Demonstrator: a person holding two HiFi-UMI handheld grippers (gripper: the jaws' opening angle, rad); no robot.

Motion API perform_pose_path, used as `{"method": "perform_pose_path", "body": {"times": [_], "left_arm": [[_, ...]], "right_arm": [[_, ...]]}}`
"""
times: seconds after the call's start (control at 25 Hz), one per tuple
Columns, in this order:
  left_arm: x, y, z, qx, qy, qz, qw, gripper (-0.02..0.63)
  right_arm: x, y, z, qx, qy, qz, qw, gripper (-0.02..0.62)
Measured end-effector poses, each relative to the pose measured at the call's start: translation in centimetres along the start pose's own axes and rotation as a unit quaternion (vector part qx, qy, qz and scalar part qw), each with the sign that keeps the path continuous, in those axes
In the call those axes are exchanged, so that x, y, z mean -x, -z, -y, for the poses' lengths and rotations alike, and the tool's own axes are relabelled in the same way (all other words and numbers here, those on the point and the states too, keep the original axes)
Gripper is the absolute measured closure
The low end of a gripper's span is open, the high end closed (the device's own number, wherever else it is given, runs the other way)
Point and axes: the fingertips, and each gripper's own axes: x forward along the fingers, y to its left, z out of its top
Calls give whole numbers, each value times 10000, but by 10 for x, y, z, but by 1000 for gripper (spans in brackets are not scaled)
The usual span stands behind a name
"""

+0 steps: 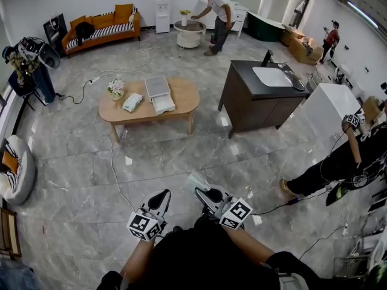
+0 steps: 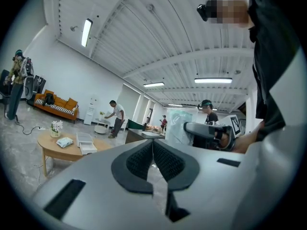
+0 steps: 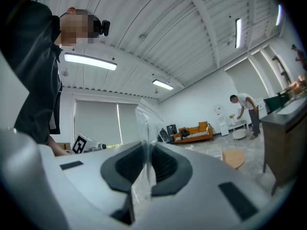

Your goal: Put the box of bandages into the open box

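Observation:
The pale bandage box (image 1: 132,102) lies on the oval wooden table (image 1: 181,104), just left of the open white box (image 1: 159,93); both also show far off in the left gripper view, the bandage box (image 2: 64,142) and the open box (image 2: 85,143). My two grippers are held close to my body, well short of the table. My left gripper (image 1: 162,196) (image 2: 152,146) is shut with nothing between its pads. My right gripper (image 1: 198,189) (image 3: 147,150) is shut on a clear plastic bag (image 3: 145,121) (image 2: 178,127) that sticks up out of the jaws.
A small flower pot (image 1: 115,89) stands at the table's left end. A dark sink cabinet (image 1: 260,95) is to the right, and a white box (image 1: 329,107) beside it. Cables trail over the marble floor (image 1: 115,168). People stand at the back and sit at the right.

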Motion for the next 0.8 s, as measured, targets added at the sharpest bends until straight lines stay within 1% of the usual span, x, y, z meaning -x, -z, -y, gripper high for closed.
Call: {"method": "perform_pose_path", "body": {"times": [0.16,0.32,0.52,0.64,0.8], "left_arm": [[-6,4,-1,70,80,-25,9999,589],[-19,4,-8,140,85,-78,9998,589],[-45,-5,-32,103,49,-165,9998,589],[-64,-12,-48,-7,46,-239,9997,589],[-105,-27,-80,-10,-69,-241,9997,589]], "right_arm": [[1,2,3,-30,-51,-98,9999,564],[3,4,21,-150,38,-161,9998,563],[-18,1,60,-216,165,-94,9996,563],[-37,-7,85,-175,128,52,9998,563],[-65,-20,125,-125,-29,132,9998,564]]}}
